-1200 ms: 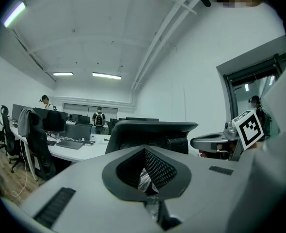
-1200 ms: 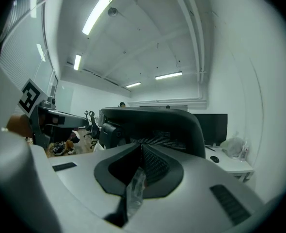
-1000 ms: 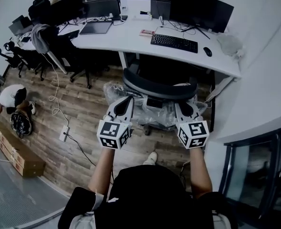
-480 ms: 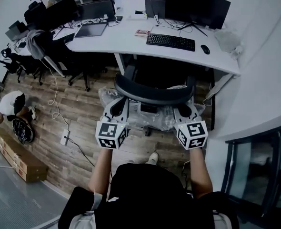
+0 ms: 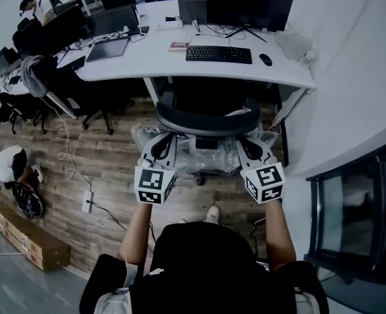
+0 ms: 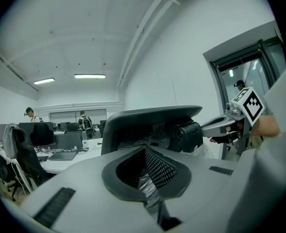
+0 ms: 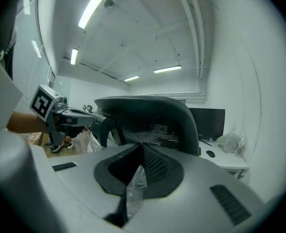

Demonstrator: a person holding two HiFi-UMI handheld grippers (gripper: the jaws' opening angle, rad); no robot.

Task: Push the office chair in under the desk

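Plank floor (image 5: 108, 159); mesh office chair (image 5: 206, 124), plastic wrap (image 5: 216, 161).

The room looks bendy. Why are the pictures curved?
Head view: a wide lens bows the long white desk, corners darkened. Left gripper view: round black border, glaring ceiling strip lights. Right gripper view: same border, black mesh office chair sharp.

One office chair (image 5: 206, 118), in one plastic wrap (image 5: 180, 161), at one white table (image 5: 147, 61). One keyboard (image 5: 218, 54), one mouse (image 5: 265, 59). Two grippers: left gripper (image 5: 163, 142), right gripper (image 5: 248, 146). One cardboard box (image 5: 28, 241). In the head view, two other people: crouching person (image 5: 6, 169), far person (image 5: 36, 6).
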